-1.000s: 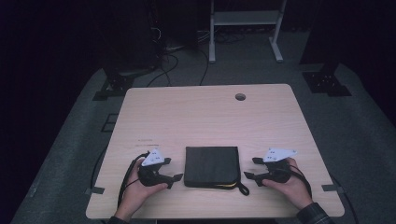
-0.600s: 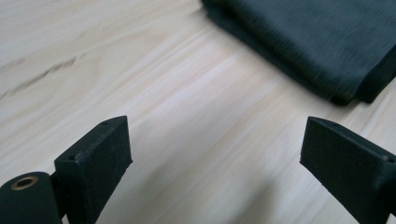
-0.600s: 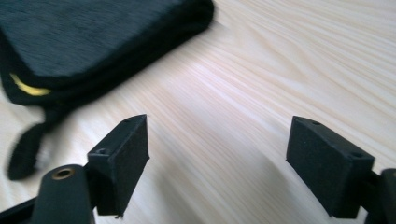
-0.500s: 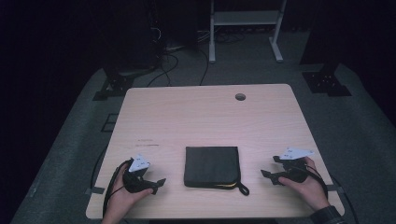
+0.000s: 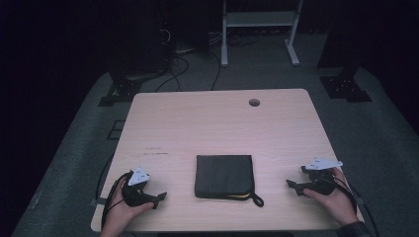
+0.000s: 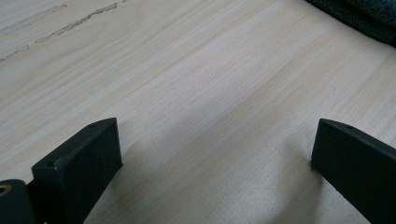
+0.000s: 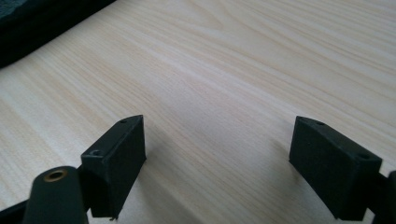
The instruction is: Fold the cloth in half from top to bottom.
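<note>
The folded black cloth (image 5: 225,176) lies flat at the near middle of the table (image 5: 207,123), apparently finished, while the left gripper (image 5: 157,197) and right gripper (image 5: 292,185), jaws just opened wide and empty, sit well apart on either side.

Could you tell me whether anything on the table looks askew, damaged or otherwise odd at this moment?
Nothing much stands out. The black folded cloth lies flat and square near the table's front edge, with a yellow edge and a dark loop poking out at its front right corner. Faint scuff marks show on the wood left of it. Both claws are open and apart from it.
</note>
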Demonstrator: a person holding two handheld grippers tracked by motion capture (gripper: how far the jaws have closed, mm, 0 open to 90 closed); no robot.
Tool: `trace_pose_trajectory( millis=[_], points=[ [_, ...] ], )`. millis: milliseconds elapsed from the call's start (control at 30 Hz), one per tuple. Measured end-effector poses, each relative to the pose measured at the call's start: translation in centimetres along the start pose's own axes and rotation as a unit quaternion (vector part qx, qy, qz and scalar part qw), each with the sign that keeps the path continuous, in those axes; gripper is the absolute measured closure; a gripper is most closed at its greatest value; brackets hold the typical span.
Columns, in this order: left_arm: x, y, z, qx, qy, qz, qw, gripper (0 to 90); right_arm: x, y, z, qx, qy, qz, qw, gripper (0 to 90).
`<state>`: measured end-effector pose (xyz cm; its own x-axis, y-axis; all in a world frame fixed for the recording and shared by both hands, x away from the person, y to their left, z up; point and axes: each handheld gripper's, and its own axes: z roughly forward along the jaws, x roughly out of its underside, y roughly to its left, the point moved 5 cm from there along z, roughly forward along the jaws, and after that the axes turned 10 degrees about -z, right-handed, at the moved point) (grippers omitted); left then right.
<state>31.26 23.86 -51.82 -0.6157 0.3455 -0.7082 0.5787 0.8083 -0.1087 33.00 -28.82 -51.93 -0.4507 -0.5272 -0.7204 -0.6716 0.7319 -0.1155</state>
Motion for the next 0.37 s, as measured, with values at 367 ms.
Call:
trace_pose_trajectory(
  millis=[367],
  points=[
    [0.0,-0.01,0.01,0.001,-0.001,0.001,1.0,0.3,0.13,-0.03,0.07,0.006,-0.004,0.003,1.0,13.2]
  ],
)
